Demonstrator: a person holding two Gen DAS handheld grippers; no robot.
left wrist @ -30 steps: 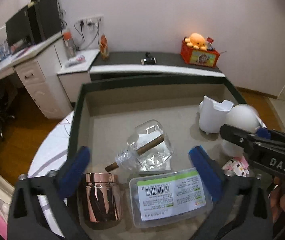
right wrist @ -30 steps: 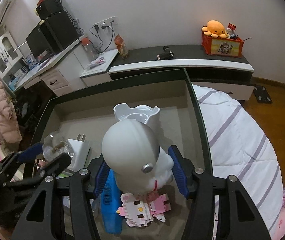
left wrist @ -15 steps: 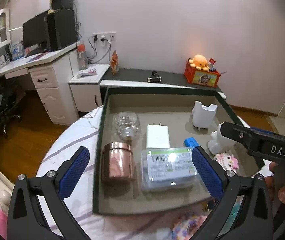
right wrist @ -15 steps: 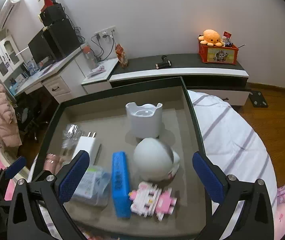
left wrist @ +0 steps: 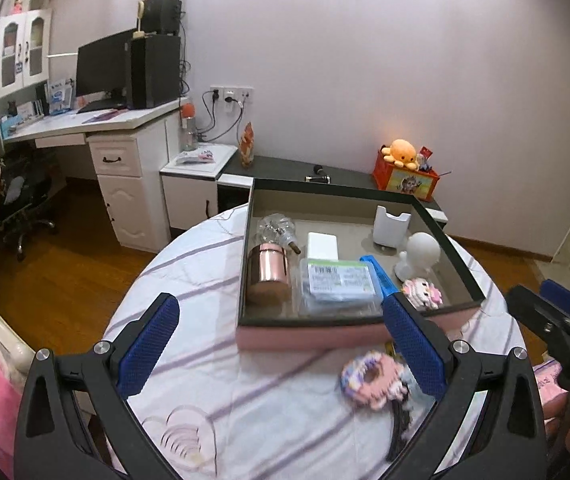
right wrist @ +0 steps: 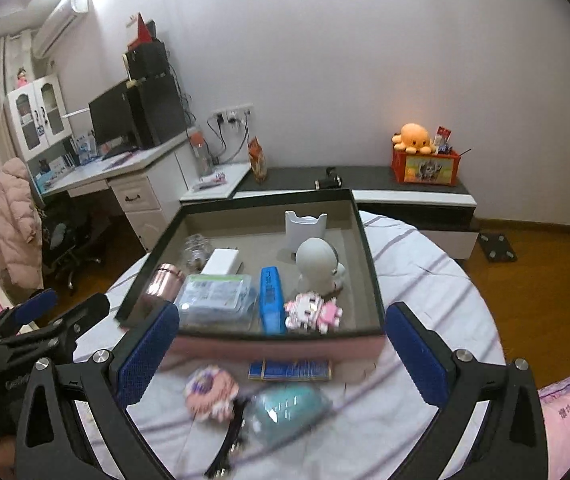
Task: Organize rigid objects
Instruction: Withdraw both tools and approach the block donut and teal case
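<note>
A dark-rimmed tray [right wrist: 369,264] with a pink outer wall holds a white round-headed figure [right wrist: 317,258], a blue bar [right wrist: 271,296], a pink block toy [right wrist: 313,312], a labelled plastic box [right wrist: 217,294], a copper can [left wrist: 267,276], a white charger [left wrist: 322,245], a glass bottle [left wrist: 275,229] and a white holder [left wrist: 391,226]. My right gripper [right wrist: 283,320] is open and empty, back from the tray's near wall. My left gripper [left wrist: 281,312] is also open and empty, near the tray's front left.
On the striped round tablecloth [right wrist: 425,292] in front of the tray lie a pink ring-shaped toy [right wrist: 211,392], a flat blue packet [right wrist: 290,370], a teal round object [right wrist: 289,402] and a black clip [right wrist: 229,440]. A desk [left wrist: 125,128] and low cabinet [right wrist: 405,192] stand behind.
My right gripper let go of the white figure, opened wide, and pulled back and up from the tray. My left gripper also drew back and up, staying open.
</note>
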